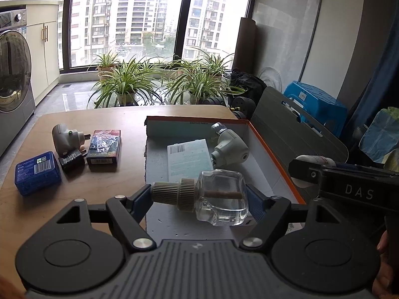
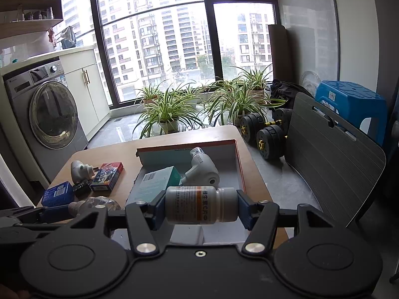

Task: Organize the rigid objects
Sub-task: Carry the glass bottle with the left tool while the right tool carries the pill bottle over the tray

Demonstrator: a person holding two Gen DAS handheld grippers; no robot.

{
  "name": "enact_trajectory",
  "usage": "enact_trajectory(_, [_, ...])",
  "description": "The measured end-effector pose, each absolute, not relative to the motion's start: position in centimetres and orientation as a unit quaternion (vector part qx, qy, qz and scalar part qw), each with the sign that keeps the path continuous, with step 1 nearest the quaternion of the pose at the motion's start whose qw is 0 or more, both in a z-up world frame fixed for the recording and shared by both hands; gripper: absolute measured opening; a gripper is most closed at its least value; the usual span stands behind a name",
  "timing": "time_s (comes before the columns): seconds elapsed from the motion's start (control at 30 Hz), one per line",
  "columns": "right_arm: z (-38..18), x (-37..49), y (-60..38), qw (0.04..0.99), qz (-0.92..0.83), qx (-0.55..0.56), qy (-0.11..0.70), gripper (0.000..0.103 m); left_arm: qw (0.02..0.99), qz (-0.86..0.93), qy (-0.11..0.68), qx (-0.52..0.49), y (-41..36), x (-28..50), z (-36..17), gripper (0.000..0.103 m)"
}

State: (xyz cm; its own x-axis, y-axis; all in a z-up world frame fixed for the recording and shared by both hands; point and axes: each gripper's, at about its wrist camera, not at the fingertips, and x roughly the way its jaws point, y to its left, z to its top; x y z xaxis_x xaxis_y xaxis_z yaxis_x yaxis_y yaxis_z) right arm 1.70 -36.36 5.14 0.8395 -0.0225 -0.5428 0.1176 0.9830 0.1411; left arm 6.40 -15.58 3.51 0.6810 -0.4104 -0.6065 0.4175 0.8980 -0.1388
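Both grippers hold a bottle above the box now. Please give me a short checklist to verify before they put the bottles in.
1. Left gripper holds the glass bottle between both pads: ok.
2. Right gripper holds the white pill bottle by its ends: ok.
3. Box is open: ok.
4. Free floor in the box beside the teal carton and grey plug-in device: ok.
5. Glass bottle's cap screwed tight: cannot tell.

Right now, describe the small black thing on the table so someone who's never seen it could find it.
Start at the wooden table, on the bare part left of the orange-edged box. Four items cluster there; the black plug adapter sits in the middle, between the blue tin and the red-edged card box. It is the smallest and the only all-black one.
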Motion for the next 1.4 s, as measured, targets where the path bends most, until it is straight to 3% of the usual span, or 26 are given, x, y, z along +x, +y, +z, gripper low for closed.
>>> enact_trajectory(1.4, [5.29, 2.34, -36.18, 0.955, -0.036, 0.083, 0.282, 0.069, 0.916, -0.229, 0.33, 0.005, -16.42, 6.03, 3.35, 0.08])
